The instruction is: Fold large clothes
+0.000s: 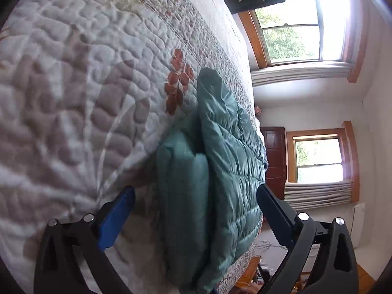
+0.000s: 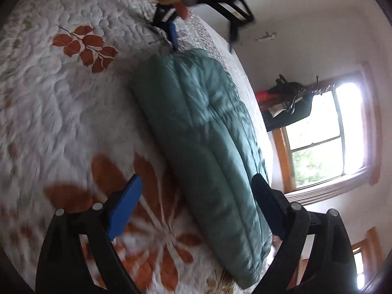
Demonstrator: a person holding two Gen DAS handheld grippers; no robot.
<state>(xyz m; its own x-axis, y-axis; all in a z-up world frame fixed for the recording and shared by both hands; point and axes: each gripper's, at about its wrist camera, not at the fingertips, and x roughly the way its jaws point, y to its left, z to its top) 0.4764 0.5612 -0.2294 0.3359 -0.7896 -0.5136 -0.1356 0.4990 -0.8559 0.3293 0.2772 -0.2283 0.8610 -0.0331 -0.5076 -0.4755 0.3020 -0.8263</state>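
Note:
A teal quilted puffer jacket point(image 1: 220, 161) lies folded in a long thick bundle on the bed, close to its right edge. My left gripper point(image 1: 196, 189) is open, its blue-padded fingers point(image 1: 117, 218) standing either side of the bundle's near end. From the other end, the jacket point(image 2: 203, 134) runs lengthwise away from my right gripper point(image 2: 197, 178), which is also open and holds nothing. In the right wrist view a hand holds the left gripper point(image 2: 202, 47) open at the jacket's far end.
A white quilted bedspread point(image 1: 80, 103) with orange leaf prints point(image 2: 85, 44) covers the bed. Beyond the bed edge are two wood-framed windows point(image 1: 291, 29), a dark door point(image 1: 273, 161) and dark clothes hanging on a rack point(image 2: 289, 103).

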